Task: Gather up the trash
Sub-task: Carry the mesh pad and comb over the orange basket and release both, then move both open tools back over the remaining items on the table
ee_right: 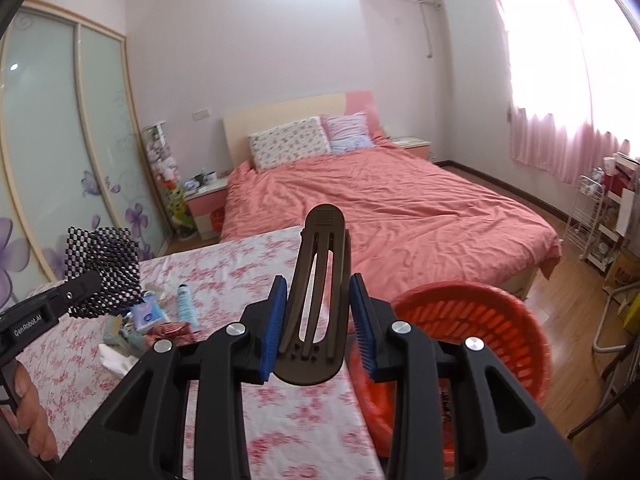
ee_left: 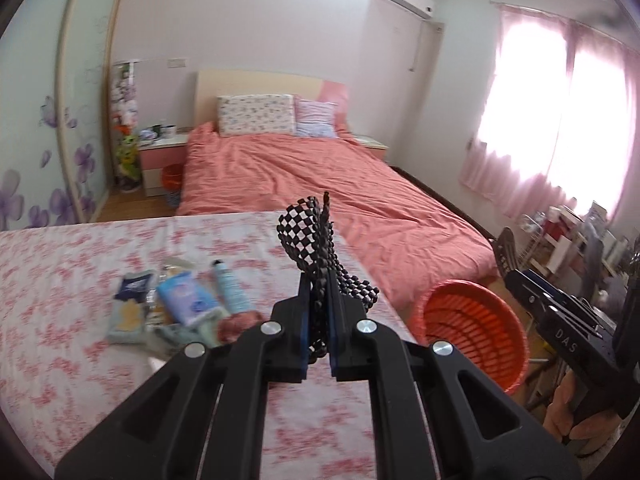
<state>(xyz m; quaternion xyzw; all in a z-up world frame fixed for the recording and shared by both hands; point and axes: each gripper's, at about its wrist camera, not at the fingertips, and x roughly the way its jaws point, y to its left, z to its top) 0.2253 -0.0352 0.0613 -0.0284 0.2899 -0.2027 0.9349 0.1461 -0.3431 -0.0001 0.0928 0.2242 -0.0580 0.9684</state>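
Left claw clamped on black checkered mesh. Right claw gripping brown hair clip. Orange basket beside surface, contents indiscernible.

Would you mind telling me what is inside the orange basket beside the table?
The orange basket shows only its slatted walls and floor in the left wrist view; nothing visible inside. Its near inner wall is hidden below the rim.

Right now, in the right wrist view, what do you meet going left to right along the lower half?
Left gripper with the checkered mesh → blue packet → tube → brown clip in the right gripper → red basket → white rack.
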